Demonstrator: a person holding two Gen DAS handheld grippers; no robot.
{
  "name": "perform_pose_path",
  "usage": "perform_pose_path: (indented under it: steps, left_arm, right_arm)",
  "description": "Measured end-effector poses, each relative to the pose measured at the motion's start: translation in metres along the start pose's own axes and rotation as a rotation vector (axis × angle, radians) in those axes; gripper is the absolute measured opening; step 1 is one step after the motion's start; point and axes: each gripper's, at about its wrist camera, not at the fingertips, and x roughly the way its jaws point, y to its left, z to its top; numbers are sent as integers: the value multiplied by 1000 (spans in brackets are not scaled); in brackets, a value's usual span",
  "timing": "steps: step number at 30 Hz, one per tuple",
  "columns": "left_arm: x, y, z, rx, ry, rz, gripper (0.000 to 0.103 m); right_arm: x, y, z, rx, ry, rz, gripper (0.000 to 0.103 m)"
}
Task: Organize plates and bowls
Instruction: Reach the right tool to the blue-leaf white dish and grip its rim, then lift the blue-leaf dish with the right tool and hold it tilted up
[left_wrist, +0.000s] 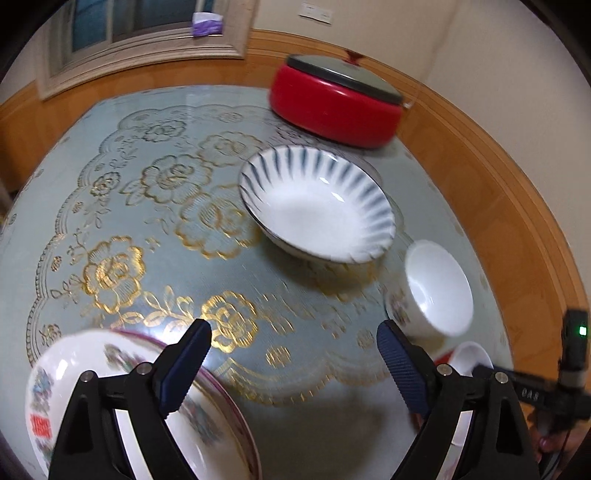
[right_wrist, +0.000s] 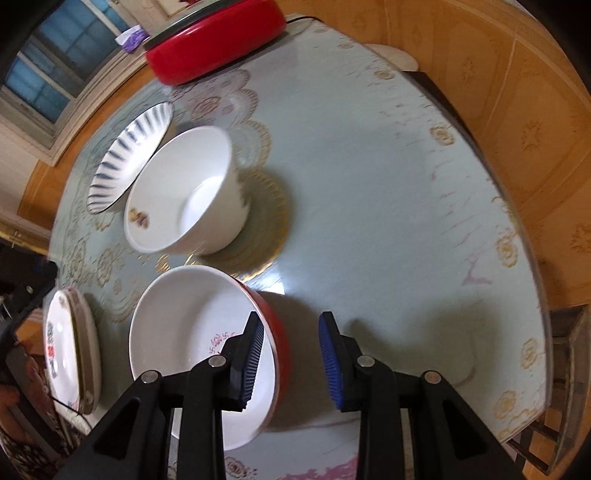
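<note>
- Crockery on the table (right_wrist: 369, 184): striped plate (left_wrist: 317, 203) far, plain white bowl (right_wrist: 184, 192) just near-right of it, red-rimmed bowl (right_wrist: 199, 350) nearest on the right, flowered plates (left_wrist: 122, 398) stacked near left.
- Red pot (left_wrist: 332, 99): lidded, at the far edge; outside the sorting.
- Left tool (left_wrist: 293, 339): spread wide, empty, one finger over the flowered plates.
- Right tool (right_wrist: 291, 332): partly spread; its jaws straddle the red-rimmed bowl's right wall, no visible pinch.
- Step, judged: taking up the red-rimmed bowl.
- Next move calls for: pinching that wall, lifting, nesting with the white bowl.
</note>
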Motion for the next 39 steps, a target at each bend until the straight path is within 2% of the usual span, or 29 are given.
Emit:
perform_pose_path:
  steps: [6, 11, 14, 16, 18, 22, 25, 32, 34, 39]
  left_arm:
    - [13, 20, 31, -59, -13, 21, 96]
    - [31, 33, 53, -103, -6, 44, 99]
    - [44, 38, 64, -132, 5, 47, 100]
    - [52, 39, 70, -145, 11, 50, 100]
    - [61, 41, 75, -162, 23, 53, 100]
    - [76, 41, 85, -178, 35, 57, 99]
    - [87, 38, 92, -156, 38, 74, 96]
    - [120, 41, 100, -158, 96, 87, 80]
    - [126, 43, 99, -156, 104, 73, 76]
    - [141, 44, 99, -139, 139, 52, 52]
  right_arm:
    - [-5, -16, 12, 41, 6, -30, 31]
    - [-40, -17, 30, 45, -80, 53, 31]
    - [-53, -2, 63, 1, -108, 133, 35]
    - [-48, 15, 94, -31, -92, 205, 38]
    - [-34, 31, 121, -77, -60, 231, 38]
    - [11, 68, 173, -131, 42, 200, 38]
    - [38, 91, 197, -179, 92, 199, 38]
    - [98, 119, 228, -173, 202, 225, 38]
    - [108, 124, 231, -186, 228, 238, 33]
    - [129, 134, 235, -207, 269, 247, 23]
